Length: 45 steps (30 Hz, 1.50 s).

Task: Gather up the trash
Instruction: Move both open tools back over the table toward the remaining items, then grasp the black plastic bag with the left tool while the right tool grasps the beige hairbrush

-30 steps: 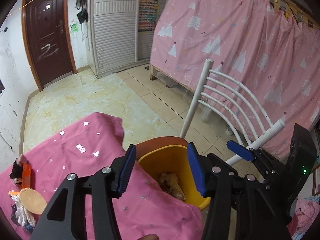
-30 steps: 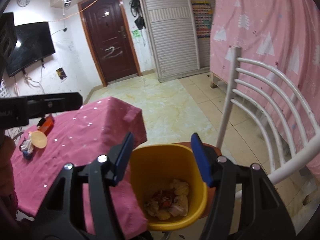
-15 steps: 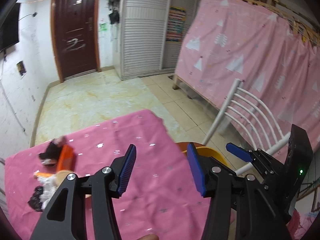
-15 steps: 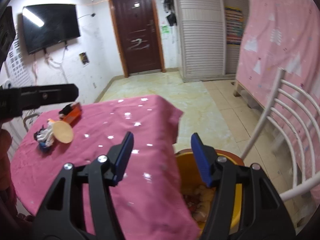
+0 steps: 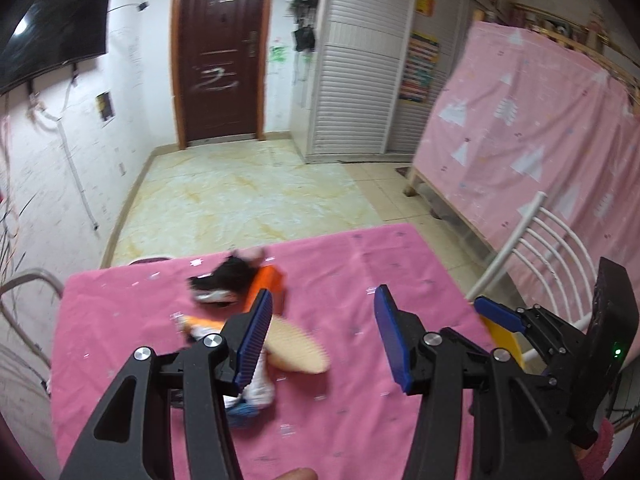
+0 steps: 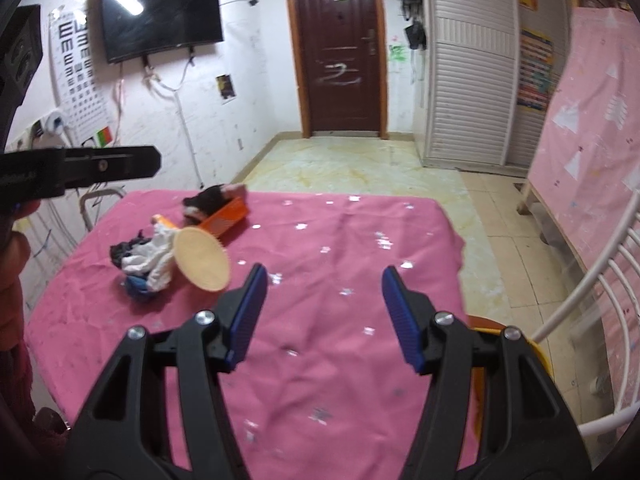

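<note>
Here both claws, left claw (image 5: pixel 320 332) and right claw (image 6: pixel 322 312), gape empty; orange tray (image 6: pixel 224 220) lies diagonally.

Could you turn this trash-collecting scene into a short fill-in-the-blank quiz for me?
1. The tablecloth covering the table is ____.
2. Both the left hand-held gripper and the right hand-held gripper have their jaws ____.
3. The pile of trash lies beside a round tan ____, next to the orange tray.
4. Mounted on the wall above the eye chart's side is a black ____.

Missing words: pink; open; lid; television
</note>
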Motion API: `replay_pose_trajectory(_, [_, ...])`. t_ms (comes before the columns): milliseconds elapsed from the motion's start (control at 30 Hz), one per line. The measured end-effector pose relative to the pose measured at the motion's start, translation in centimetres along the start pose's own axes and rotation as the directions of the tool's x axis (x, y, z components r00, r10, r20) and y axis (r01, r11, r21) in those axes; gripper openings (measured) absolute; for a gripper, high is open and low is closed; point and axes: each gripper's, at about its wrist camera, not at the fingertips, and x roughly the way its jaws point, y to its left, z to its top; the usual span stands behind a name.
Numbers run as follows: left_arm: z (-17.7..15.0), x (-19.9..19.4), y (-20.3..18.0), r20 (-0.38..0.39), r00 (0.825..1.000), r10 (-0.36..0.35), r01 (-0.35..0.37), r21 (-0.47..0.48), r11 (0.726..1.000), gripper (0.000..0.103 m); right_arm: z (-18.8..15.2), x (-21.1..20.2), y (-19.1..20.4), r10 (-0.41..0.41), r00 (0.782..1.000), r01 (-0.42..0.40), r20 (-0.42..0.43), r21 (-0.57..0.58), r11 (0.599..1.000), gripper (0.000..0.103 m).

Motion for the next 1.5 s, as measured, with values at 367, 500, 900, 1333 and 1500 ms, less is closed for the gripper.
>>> replay_pose_trajectory(367, [-2.4, 0.3, 8.7, -0.042, 0.996, 0.076, -0.080, -0.101, 0.992, 0.045, 0.7, 3.2, 5.4, 0.060, 0.997, -0.065, -0.056, -0.080, 0.995, 0.057])
replay_pose_trajectory(500, [-3.8, 1.0, 11.2, -0.075, 0.994, 0.079, -0.088, -0.126, 0.988, 0.045, 0.8, 4.3, 7.3, 0.074, 0.994, -0.081, -0.075, -0.096, 0.992, 0.057])
replay_pose_trajectory(900, [-7.2, 4.5, 14.0, -0.179, 0.984, 0.020, -0.052, -0.174, 0.983, 0.045, 1.1, 6.6, 9.9, 0.077, 0.989, -0.094, -0.125, -0.137, 0.986, 0.057])
replay_pose_trajectory(1333, [-7.5, 7.2, 12.7, -0.188, 0.978, -0.087, 0.050, -0.193, 0.980, 0.018, 1.0, 8.5, 10.3, 0.068, 0.984, -0.090, -0.162, -0.136, 0.987, 0.057])
replay_pose_trajectory(1500, [-7.4, 7.4, 12.6, -0.177, 0.981, -0.079, 0.045, -0.191, 0.981, 0.002, 1.0, 8.9, 10.1, 0.070, 0.982, -0.094, -0.174, -0.132, 0.987, 0.057])
